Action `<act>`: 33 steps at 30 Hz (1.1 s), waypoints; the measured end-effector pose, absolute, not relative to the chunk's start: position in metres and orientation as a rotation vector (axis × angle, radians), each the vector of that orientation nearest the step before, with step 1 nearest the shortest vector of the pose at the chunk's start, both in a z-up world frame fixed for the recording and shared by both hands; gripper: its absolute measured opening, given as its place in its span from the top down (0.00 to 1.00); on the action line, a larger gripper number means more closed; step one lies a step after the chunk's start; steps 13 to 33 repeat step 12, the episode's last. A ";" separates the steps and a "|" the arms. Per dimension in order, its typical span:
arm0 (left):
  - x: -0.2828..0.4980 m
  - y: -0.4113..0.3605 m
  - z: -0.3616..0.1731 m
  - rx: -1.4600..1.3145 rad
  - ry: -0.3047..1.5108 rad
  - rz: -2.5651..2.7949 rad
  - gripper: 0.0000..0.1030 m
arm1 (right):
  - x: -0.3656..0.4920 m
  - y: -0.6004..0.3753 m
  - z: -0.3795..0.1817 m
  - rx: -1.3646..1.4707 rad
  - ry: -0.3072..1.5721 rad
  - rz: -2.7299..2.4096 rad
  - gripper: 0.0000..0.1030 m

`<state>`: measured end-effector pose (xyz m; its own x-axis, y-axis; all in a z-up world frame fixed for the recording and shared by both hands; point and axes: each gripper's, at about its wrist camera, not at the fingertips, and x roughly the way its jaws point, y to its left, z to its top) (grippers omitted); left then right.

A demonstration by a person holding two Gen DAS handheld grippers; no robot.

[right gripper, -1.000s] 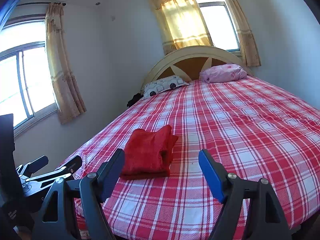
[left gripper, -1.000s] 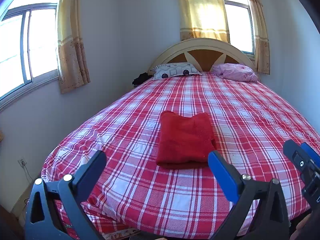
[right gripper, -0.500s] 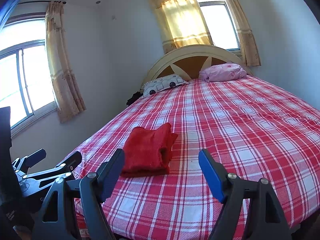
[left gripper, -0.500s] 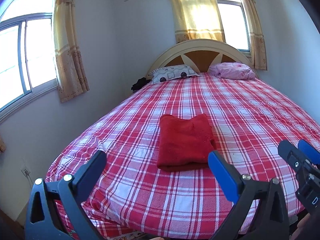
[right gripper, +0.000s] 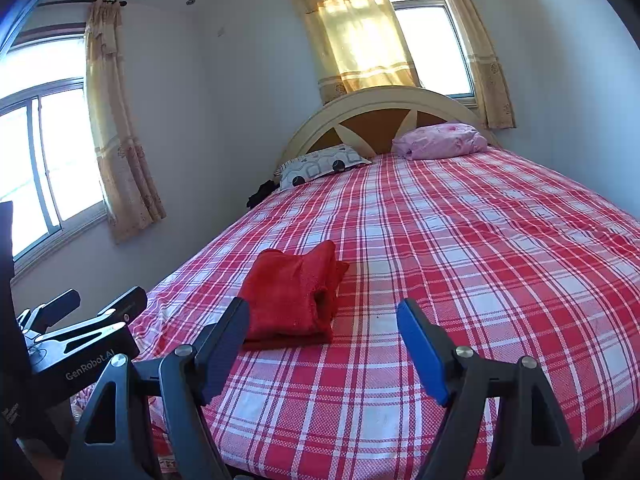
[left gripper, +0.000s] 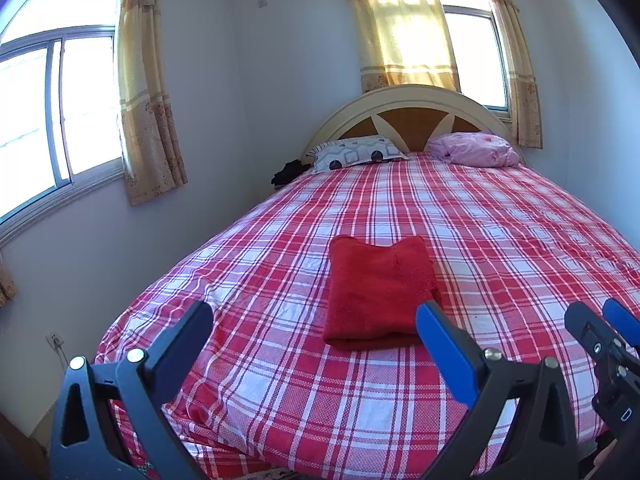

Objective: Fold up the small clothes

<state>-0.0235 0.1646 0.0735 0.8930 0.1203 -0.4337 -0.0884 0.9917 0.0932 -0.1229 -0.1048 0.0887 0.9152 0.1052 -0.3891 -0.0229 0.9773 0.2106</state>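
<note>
A small red garment (left gripper: 380,288) lies folded into a neat rectangle on the red and white checked bed sheet (left gripper: 500,240). It also shows in the right wrist view (right gripper: 294,296). My left gripper (left gripper: 314,328) is open and empty, held back from the foot of the bed, short of the garment. My right gripper (right gripper: 322,328) is open and empty too, beside the left one and just right of the garment. The right gripper also shows in the left wrist view (left gripper: 600,332), and the left gripper in the right wrist view (right gripper: 86,316).
A patterned pillow (left gripper: 356,154) and a pink bundle (left gripper: 474,150) lie at the cream headboard (left gripper: 404,98). A dark item (left gripper: 288,172) sits beside the bed at the wall. Curtained windows stand left and behind. A wall socket (left gripper: 54,338) is low on the left.
Both grippers have drawn back from the bed and risen a little; the folded garment looks farther off and has not moved. Both stay open.
</note>
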 end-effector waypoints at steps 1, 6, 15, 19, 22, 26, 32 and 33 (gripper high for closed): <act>-0.023 0.166 0.073 0.064 0.459 0.101 0.00 | -0.123 -0.106 0.089 0.208 0.411 0.066 0.26; -0.025 0.167 0.073 0.041 0.445 0.052 0.00 | -0.123 -0.107 0.088 0.206 0.414 0.069 0.26; -0.023 0.167 0.072 0.044 0.442 0.057 0.00 | -0.123 -0.110 0.087 0.216 0.422 0.070 0.26; -0.023 0.167 0.072 0.044 0.442 0.057 0.00 | -0.123 -0.110 0.087 0.216 0.422 0.070 0.26; -0.023 0.167 0.072 0.044 0.442 0.057 0.00 | -0.123 -0.110 0.087 0.216 0.422 0.070 0.26; -0.023 0.167 0.072 0.044 0.442 0.057 0.00 | -0.123 -0.110 0.087 0.216 0.422 0.070 0.26; -0.023 0.167 0.072 0.044 0.442 0.057 0.00 | -0.123 -0.110 0.087 0.216 0.422 0.070 0.26; -0.023 0.167 0.072 0.044 0.442 0.057 0.00 | -0.123 -0.110 0.087 0.216 0.422 0.070 0.26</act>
